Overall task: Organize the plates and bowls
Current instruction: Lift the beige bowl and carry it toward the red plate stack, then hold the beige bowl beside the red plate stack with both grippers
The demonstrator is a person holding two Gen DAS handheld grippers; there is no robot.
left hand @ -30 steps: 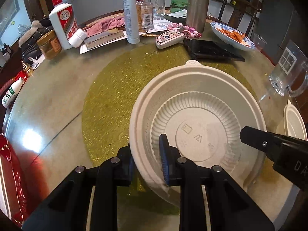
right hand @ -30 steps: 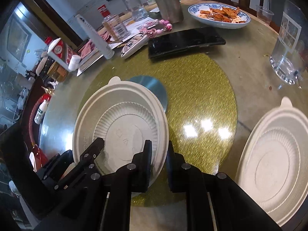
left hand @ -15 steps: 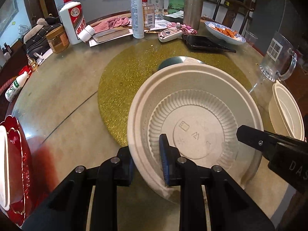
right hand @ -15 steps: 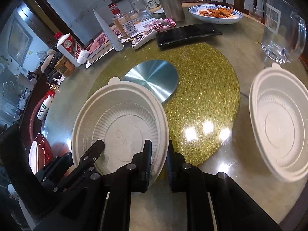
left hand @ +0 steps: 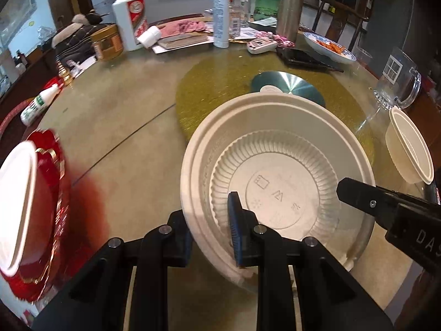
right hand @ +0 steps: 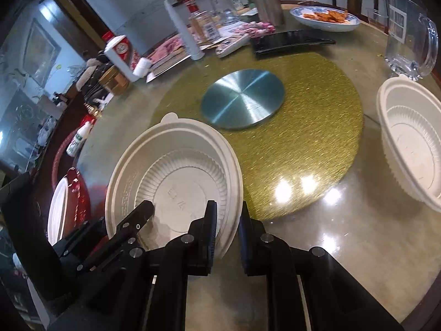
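Observation:
A white disposable bowl point(left hand: 275, 182) hangs tilted just above the round glass table point(left hand: 124, 115). My left gripper point(left hand: 209, 234) is shut on its near-left rim, one blue pad inside the wall. My right gripper point(right hand: 227, 234) is shut on the same bowl point(right hand: 176, 182) at its right rim. A second white bowl point(right hand: 410, 149) sits on the table to the right. At the left table edge a red plate point(left hand: 55, 193) carries a white plate point(left hand: 16, 201).
A silver disc point(right hand: 242, 99) lies on the gold mat point(right hand: 303, 143) at the table's middle. A glass mug point(right hand: 408, 35) stands behind the second bowl. Bottles, a steel flask, a black phone and a blue-rimmed food plate point(right hand: 325, 19) crowd the far side.
Both grippers carried the bowl together toward the near left of the table. The silver disc it covered came into sight, and the red plate entered the left wrist view.

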